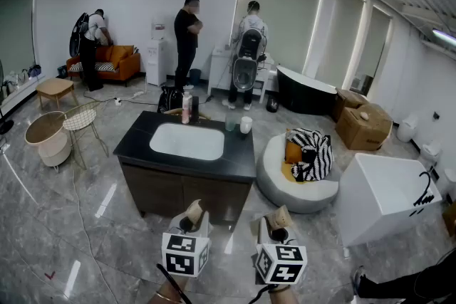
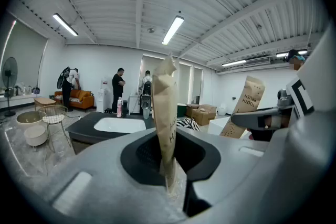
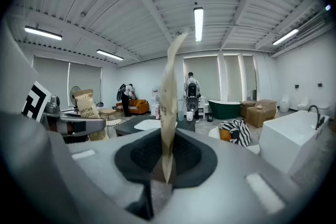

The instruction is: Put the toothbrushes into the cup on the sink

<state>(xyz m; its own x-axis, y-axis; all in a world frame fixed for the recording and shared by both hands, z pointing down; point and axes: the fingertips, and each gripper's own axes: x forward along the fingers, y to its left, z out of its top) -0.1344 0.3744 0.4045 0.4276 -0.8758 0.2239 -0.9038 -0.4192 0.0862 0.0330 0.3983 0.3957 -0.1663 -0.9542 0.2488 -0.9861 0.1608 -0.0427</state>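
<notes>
Toothbrushes (image 1: 194, 211): two, each sealed in a brown paper pack, are riding upright in the grippers; neither is in a cup yet.
Left gripper (image 1: 191, 221): its jaws are clenching on the left toothbrush (image 2: 167, 113), which is standing up between them.
Right gripper (image 1: 278, 229): its jaws are pinching the right toothbrush (image 3: 169, 107) in the same way.
Sink (image 1: 139, 146): a dark counter with a white basin is standing ahead of both grippers, well apart from them.
Cups: a white cup (image 1: 246, 124) and a greenish cup (image 1: 231, 123) are sitting side by side at the counter's far edge; I cannot tell which one is meant.
Progress: picking up is looking done; carrying both packs to the counter and dropping them in a cup is what is left.
Background: three people (image 1: 187, 39) are standing at the far wall.
</notes>
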